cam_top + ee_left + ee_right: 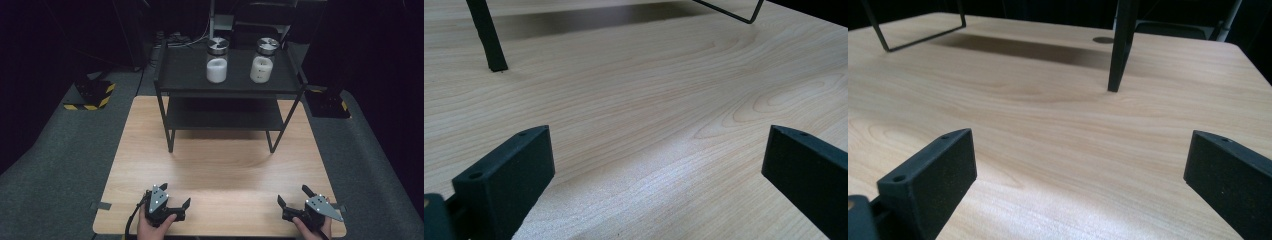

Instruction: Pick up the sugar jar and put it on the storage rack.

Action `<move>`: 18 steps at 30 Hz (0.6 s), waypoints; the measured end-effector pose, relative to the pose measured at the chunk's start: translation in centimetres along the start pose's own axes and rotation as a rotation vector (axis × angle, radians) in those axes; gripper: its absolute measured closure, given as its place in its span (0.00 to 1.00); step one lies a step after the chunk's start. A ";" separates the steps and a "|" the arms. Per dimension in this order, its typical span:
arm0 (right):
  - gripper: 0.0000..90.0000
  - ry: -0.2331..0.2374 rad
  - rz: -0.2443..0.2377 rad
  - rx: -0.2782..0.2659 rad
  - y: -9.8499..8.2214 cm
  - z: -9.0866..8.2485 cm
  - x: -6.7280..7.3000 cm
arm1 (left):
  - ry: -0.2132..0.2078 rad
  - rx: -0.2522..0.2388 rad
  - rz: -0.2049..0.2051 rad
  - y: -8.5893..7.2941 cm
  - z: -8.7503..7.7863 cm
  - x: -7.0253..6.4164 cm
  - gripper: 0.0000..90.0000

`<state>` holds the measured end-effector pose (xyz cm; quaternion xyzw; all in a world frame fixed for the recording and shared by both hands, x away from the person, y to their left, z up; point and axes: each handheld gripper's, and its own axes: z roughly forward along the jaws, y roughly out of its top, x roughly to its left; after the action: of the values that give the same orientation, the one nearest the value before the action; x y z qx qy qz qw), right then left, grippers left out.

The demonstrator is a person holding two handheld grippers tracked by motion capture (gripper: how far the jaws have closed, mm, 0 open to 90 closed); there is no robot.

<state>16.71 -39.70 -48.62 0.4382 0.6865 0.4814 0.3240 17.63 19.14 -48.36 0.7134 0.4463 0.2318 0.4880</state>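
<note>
Two clear jars with metal lids stand on top of a black two-tier shelf (pixel 185 85) at the far side of the wooden table (pixel 220 170). The left jar (pixel 217 61) and the right jar (pixel 263 61) both hold something white. My left gripper (pixel 175 195) rests near the table's front edge at the left, jaws wide apart with bare wood between them (pixel 659 165). My right gripper (pixel 293 195) sits at the front right, also open and holding nothing (pixel 1080 165). Both are far from the shelf.
The shelf's black legs (pixel 486 35) (pixel 1120 45) stand on the table ahead of the grippers. A lower shelf board (pixel 220 117) sits under the top one. Grey floor surrounds the table, with black-and-yellow striped bases (pixel 92 95) at the back left and right.
</note>
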 end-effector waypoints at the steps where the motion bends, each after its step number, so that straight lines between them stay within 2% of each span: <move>1: 0.00 0.002 0.003 0.007 0.0 0.1 0.0 | 0.000 -0.001 0.000 0.0 0.0 0.0 0.01; 5: 0.00 0.007 0.008 0.015 0.0 0.2 -0.2 | -0.010 -0.005 -0.014 -0.1 -0.1 0.2 0.01; 18: 0.00 0.007 0.030 0.027 0.2 0.3 -0.3 | -0.012 -0.013 -0.006 -0.3 -0.3 0.0 0.01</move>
<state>17.21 -39.84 -48.52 0.4511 0.6874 0.4784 0.3085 17.26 19.29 -48.56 0.7102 0.4442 0.2290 0.4959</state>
